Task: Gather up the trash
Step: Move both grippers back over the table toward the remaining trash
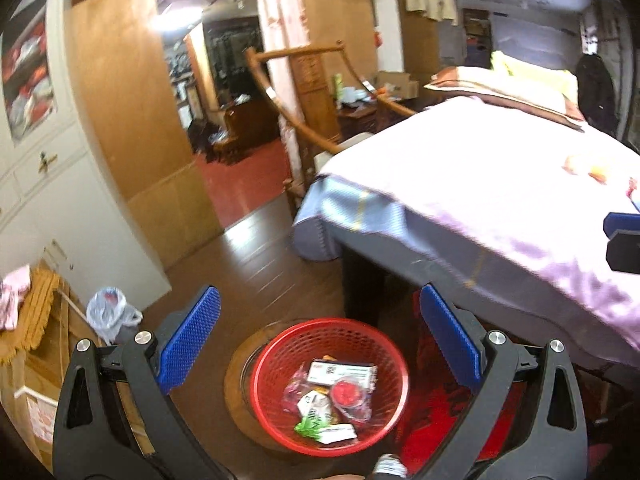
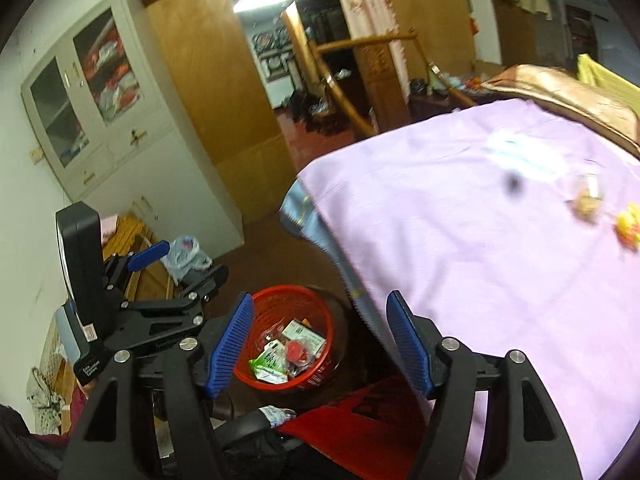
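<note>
Both the left claw and the right claw hang open and empty above the red basket of wrappers, so I'd swing the right one over the bed toward the yellow scraps near its far edge.

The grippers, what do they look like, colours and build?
Both match: the left gripper and right gripper have black angular frames with silver round bolts, and fingers faced with ribbed blue pads. The right wrist view shows a black box with white lettering on the left one.
</note>
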`<state>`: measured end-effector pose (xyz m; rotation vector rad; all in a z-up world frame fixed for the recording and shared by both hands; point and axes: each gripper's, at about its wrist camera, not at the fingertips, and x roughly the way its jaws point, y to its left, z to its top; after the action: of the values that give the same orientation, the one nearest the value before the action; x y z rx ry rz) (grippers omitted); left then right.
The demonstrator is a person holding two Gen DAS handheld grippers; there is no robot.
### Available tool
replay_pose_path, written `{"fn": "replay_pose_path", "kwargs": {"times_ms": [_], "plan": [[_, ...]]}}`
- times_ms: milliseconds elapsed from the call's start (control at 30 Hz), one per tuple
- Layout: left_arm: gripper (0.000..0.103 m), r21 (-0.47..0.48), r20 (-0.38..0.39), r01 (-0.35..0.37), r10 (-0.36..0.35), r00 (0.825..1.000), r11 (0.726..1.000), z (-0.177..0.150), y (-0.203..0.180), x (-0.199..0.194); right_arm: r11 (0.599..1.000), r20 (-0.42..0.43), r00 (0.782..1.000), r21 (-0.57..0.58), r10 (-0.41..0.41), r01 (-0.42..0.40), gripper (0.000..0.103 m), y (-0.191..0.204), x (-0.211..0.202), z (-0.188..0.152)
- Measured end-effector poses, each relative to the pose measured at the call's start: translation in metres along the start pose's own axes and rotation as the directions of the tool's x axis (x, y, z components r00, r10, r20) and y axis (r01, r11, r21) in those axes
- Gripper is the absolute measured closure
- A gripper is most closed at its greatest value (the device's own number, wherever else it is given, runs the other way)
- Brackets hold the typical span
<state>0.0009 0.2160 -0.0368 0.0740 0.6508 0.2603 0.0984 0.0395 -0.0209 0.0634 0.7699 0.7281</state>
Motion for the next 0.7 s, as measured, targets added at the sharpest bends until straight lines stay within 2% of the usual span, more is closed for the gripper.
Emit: {"fn": "replay_pose_path", "kwargs": {"times_ms": [200, 400, 533, 700], "plan": [[0.007, 0.096, 0.045, 0.031, -0.035, 0.998, 0.995, 0.010, -0.056, -0.030, 0.998, 0.104, 0.994, 0.062, -0.034, 0.028, 0.030, -0.036, -0.053, -0.016], [0.007, 0.193, 0.061, 0.101, -0.115, 0.991, 0.976, 0.018, -0.115, -0.046, 0.986, 0.192, 0.975, 0.147, -0.113, 0.085, 0.025, -0.085, -0.107, -0.041], [0.007, 0.230, 0.032, 0.179, -0.192, 0.981, 0.957, 0.027, -0.152, -0.041, 0.961, 0.208, 0.957, 0.229, -0.203, 0.155, 0.022, -0.126, -0.132, -0.061], [0.007, 0.270, -0.039, 0.267, -0.267, 0.963, 0.925, 0.048, -0.201, -0.010, 0.910, 0.180, 0.925, 0.314, -0.336, 0.269, 0.020, -0.180, -0.150, -0.083]]}}
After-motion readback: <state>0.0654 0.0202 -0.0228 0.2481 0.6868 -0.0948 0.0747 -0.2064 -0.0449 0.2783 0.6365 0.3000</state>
